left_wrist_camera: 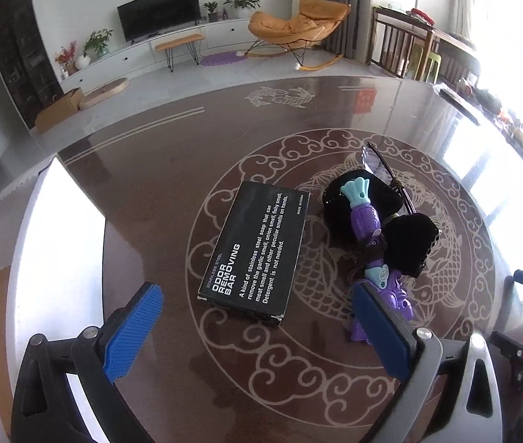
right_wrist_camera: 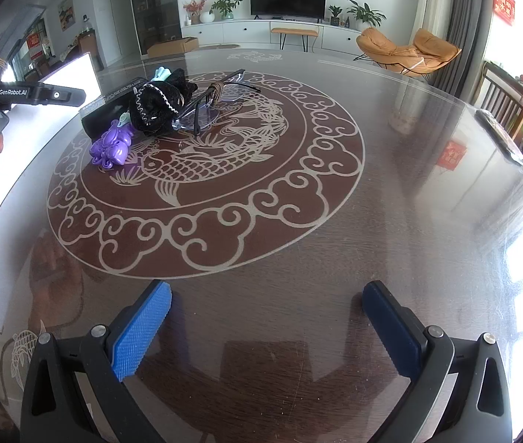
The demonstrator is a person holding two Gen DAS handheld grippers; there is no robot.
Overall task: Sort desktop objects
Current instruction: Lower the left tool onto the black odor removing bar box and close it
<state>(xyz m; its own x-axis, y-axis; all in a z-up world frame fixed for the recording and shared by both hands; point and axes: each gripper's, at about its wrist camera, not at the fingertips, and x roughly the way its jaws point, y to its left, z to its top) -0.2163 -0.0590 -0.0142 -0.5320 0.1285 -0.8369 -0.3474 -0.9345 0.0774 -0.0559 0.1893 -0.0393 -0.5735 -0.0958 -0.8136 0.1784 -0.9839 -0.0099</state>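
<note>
— Hand-held gripper on my left [left_wrist_camera: 257,317] is spread wide and empty, hanging just short of the black soap box [left_wrist_camera: 256,247]. My right hand-held gripper [right_wrist_camera: 267,323] is released too, well back from the box, over bare table [right_wrist_camera: 390,221].

— Where does everything sit?

— All measured from that box: the purple toy [left_wrist_camera: 368,229] lies just beside its right long edge, head toward me, its body running under two black plush pieces [left_wrist_camera: 407,241]. Beyond those, farther from the box, lie clear glasses [right_wrist_camera: 221,101], frame tangled against the plush.

— How will they handle?

— My guess: the box is stiff card, light, with flat sides, so I'd pinch it across the short width. The toy looks like hard, slick plastic; take the narrow body. Plush is soft and will squash anywhere. The glasses seem fragile, so I'd grip the bridge gently, never the lenses.
</note>
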